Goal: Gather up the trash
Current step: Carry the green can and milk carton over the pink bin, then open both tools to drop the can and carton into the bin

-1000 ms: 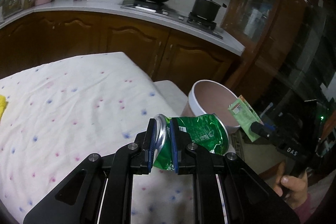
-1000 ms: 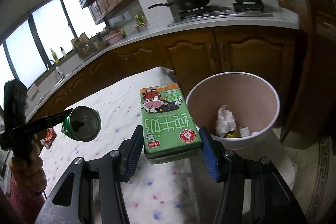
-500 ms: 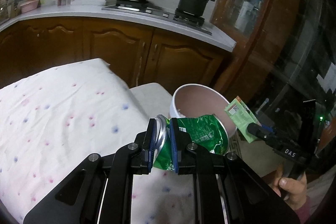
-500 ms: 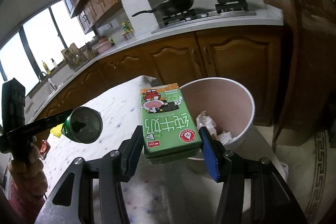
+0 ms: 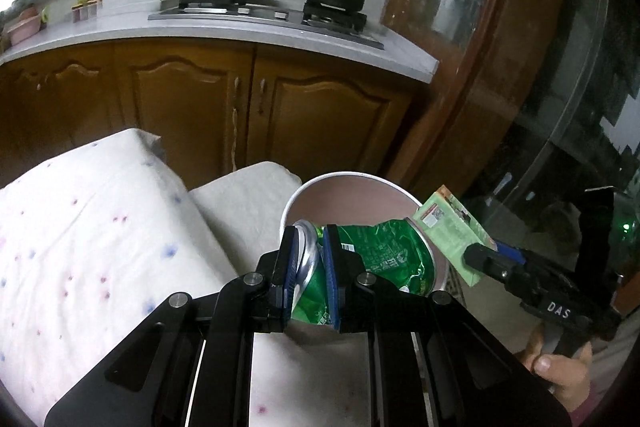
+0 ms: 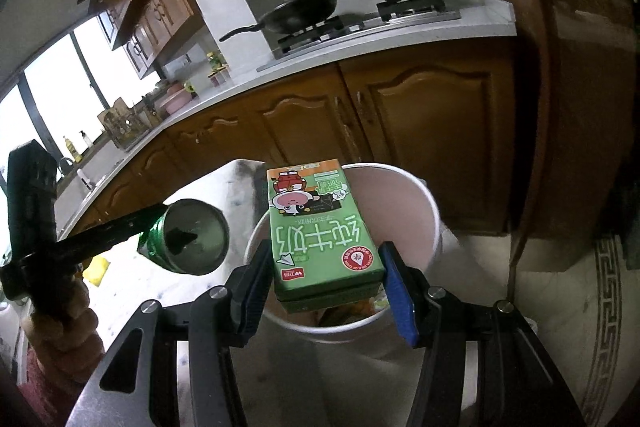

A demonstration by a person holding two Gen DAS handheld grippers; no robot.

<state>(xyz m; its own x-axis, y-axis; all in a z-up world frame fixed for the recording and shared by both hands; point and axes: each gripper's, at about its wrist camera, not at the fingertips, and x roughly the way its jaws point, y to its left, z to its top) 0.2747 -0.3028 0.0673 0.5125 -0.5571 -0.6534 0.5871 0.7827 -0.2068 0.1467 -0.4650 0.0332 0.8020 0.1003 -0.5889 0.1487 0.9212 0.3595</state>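
L gripper (image 5: 311, 259) fingers clamped on crushed green can (image 5: 372, 251), pinched near its top rim so the body sticks fwd; can sits centre-low of the L view, overlapping the near rim of the white bucket (image 5: 344, 179); looks staged for a drop, tho whether it's fully past the rim I can't tell from this angle; R view shows the can mid-left, beside the bucket rather than over it.

R gripper (image 6: 326, 283) fingers closed on green milk carton (image 6: 320, 231), gripped across its sides, printed face up, lying flat; carton centre frame, over the bucket mouth (image 6: 400, 175); trash already visible at bucket bottom.

Judgement: both pieces carried to the bin at once to save a trip; carton better placed for release, can prob needs a bit more fwd travel.

Bucket stands lower centre in both views, next to the dotted cloth surface (image 5: 100, 227); risk = can clipping the rim and landing outside.
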